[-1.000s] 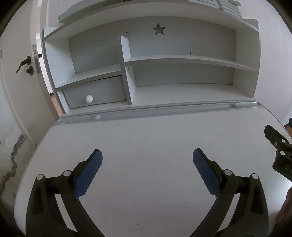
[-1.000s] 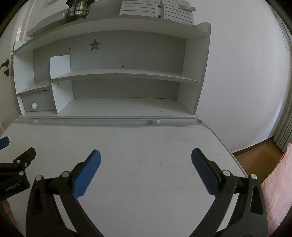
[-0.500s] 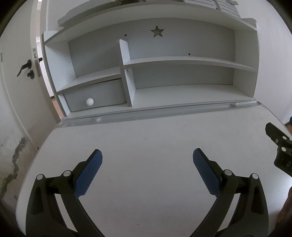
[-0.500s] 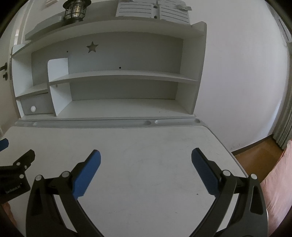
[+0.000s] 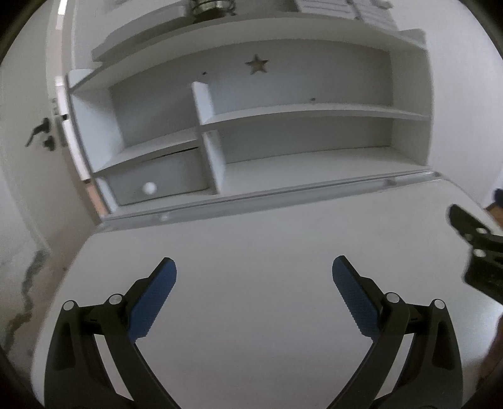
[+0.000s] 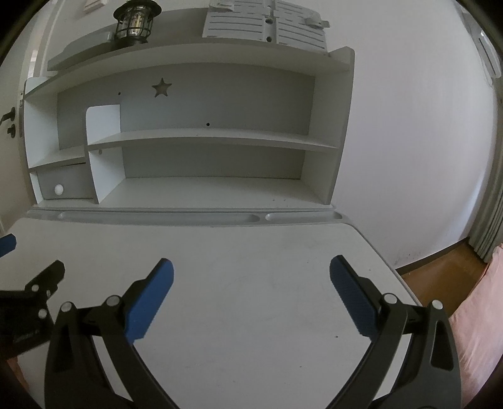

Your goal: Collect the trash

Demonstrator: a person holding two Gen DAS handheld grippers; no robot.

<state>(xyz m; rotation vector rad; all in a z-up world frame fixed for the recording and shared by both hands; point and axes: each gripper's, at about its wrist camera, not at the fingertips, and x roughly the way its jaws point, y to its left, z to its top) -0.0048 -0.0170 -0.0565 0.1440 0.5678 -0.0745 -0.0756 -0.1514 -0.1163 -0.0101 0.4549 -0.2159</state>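
Both pairs of tongs hang spread wide over the desk with nothing between their blue pads. The left gripper (image 5: 254,294) hovers above the bare white desktop (image 5: 251,242), touching neither it nor anything else; the right gripper (image 6: 251,295) is held the same way just beside it, its black frame showing at the edge of the left view. Held level, side by side and facing the back of the desk, they look to me like tools at rest or in readiness rather than reaching for something.

Beyond them the pen groove (image 6: 157,217) along the desk's back edge looks bare, though the left view is a little smeared there, so I would not swear to a small scrap. The shelf unit (image 6: 201,138) stands with nothing on its shelves that I can see, a small drawer (image 5: 160,184) with a round white knob low on its left, and a caged lantern (image 6: 135,20) on top.

As for trash, none shows anywhere, nor any bin or bag. That fits a desk already cleared as well as one where the rubbish lies out of view, and I cannot tell which.
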